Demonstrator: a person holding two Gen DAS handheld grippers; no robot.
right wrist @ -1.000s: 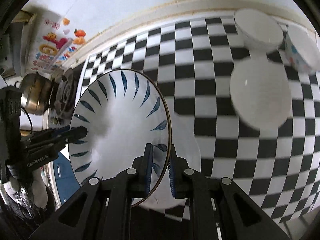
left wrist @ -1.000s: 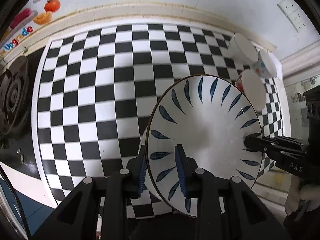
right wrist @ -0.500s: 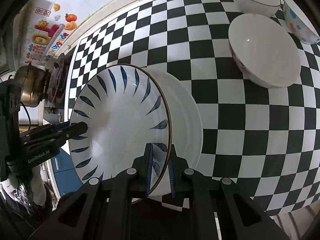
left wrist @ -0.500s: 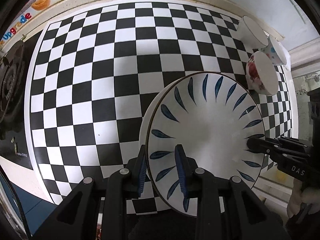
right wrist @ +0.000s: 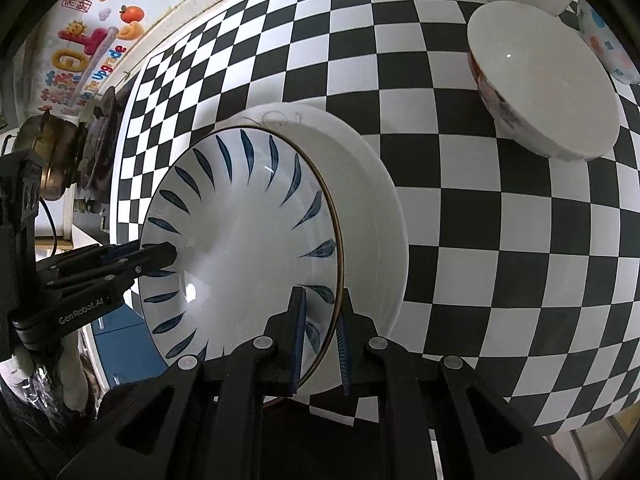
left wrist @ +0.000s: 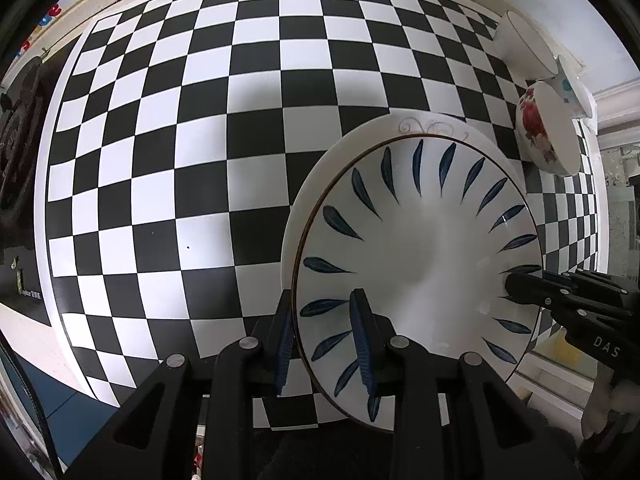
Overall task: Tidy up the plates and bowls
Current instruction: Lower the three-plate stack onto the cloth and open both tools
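The blue-leaf plate (left wrist: 420,256) hangs just above a plain white plate (left wrist: 304,208) that lies flat on the checkered bench (left wrist: 180,128). Its rim sits a little off-centre from the white one, whose edge peeks out along the far and left side in the left wrist view. Both grippers carry it by opposite rims: the left gripper (left wrist: 324,336) is clamped on the near-left edge, one pad above and one below, and the right gripper (right wrist: 320,332) pinches the opposite edge the same way. So the target is straight underneath, and what matters, I'd say, is keeping the plate level and nudging it to sit concentric before letting go. Whether the two plates already touch I can't tell. Three bowls, among them a red-flowered bowl (left wrist: 544,132), stand well apart at the far right corner.
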